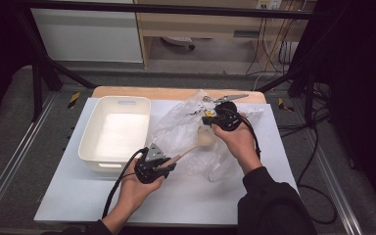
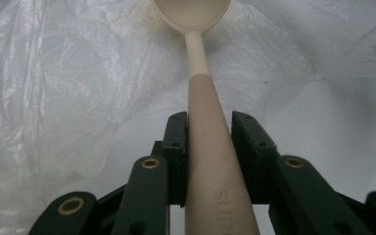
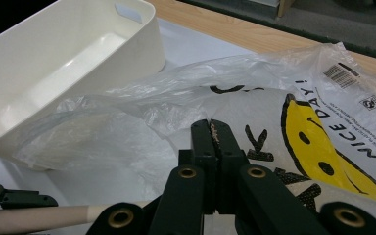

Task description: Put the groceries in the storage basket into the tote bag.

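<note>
A cream spoon (image 1: 194, 145) lies slanted over the white mat, its bowl inside a clear plastic bag (image 1: 183, 125). My left gripper (image 1: 169, 163) is shut on the spoon's handle. In the left gripper view both jaws press the handle of the spoon (image 2: 201, 93), and the left gripper (image 2: 209, 120) points at the bag (image 2: 68, 98). My right gripper (image 1: 208, 117) is higher up, shut on the bag's edge. In the right gripper view the right gripper (image 3: 213, 126) pinches the film of the bag (image 3: 142, 112), which bears a yellow smiley print (image 3: 323, 147).
An empty white bin (image 1: 115, 132) stands on the left part of the mat (image 1: 186, 200), close beside the bag; the bin (image 3: 54, 68) fills the upper left of the right gripper view. A wooden table edge (image 1: 142, 92) runs behind. Cables trail off to the right.
</note>
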